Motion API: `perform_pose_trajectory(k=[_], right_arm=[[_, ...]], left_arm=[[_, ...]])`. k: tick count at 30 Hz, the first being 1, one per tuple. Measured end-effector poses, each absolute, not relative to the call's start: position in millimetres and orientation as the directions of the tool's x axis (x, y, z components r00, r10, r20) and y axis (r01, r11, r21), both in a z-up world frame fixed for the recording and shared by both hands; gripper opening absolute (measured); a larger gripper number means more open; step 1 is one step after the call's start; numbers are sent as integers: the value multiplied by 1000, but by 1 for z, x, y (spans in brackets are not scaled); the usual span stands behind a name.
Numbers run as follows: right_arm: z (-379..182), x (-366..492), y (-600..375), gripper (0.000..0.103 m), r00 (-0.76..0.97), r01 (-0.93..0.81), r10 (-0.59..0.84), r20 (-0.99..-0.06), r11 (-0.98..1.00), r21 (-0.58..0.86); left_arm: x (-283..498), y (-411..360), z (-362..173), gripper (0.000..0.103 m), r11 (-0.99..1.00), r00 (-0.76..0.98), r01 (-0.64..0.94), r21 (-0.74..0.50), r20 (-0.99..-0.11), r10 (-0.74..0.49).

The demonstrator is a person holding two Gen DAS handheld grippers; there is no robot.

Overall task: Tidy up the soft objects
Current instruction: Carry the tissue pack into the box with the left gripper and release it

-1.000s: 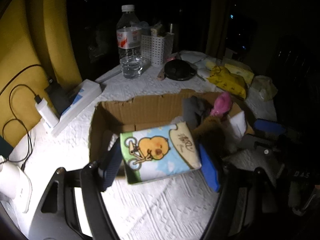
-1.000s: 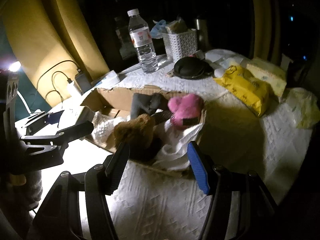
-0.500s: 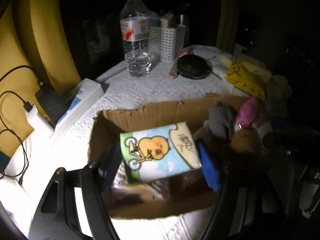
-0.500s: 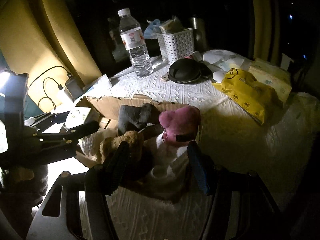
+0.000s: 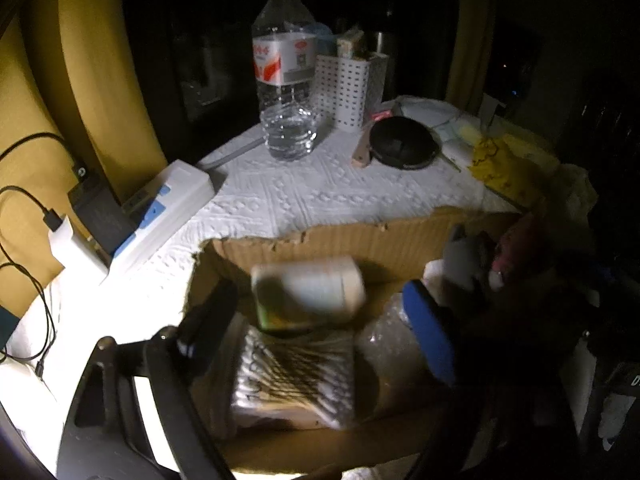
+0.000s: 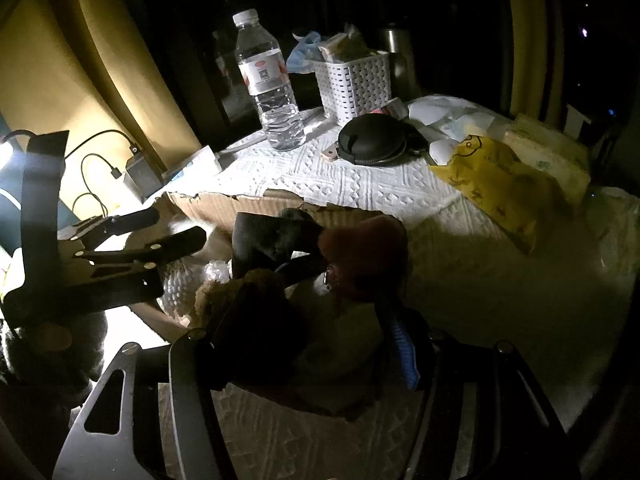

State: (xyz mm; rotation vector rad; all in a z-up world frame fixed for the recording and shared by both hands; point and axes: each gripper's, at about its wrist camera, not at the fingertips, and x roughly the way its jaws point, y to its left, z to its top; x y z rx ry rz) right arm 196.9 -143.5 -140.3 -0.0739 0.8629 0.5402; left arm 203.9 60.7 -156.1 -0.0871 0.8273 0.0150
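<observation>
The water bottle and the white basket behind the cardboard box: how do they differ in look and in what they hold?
The water bottle is clear plastic with a white cap and a printed label; the white basket is opaque, with perforated walls. The bottle is tall, narrow and closed; the basket is lower, wider and open on top. The bottle holds only a little water at its bottom; the basket holds several packets that stick out above its rim. Both stand upright on the white tablecloth.

Left hand-held gripper: black frame, angular cut-out in left arm, blue pad on right finger, dark pad on left. Right hand-held gripper: same black build, round silver screw heads on frame, blue pad on right finger. From right wrist view, left unit's black linkage bars carry silver rivets.
</observation>
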Motion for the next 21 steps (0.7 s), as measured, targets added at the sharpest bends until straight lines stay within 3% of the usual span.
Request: perform_pose_trajectory(k=[21], right_arm=[[-122,165,-152,64,549,-490,427,-718,861,137]], left_arm=[[151,53,-119,86,995,722,-37,-93,-691,-38]])
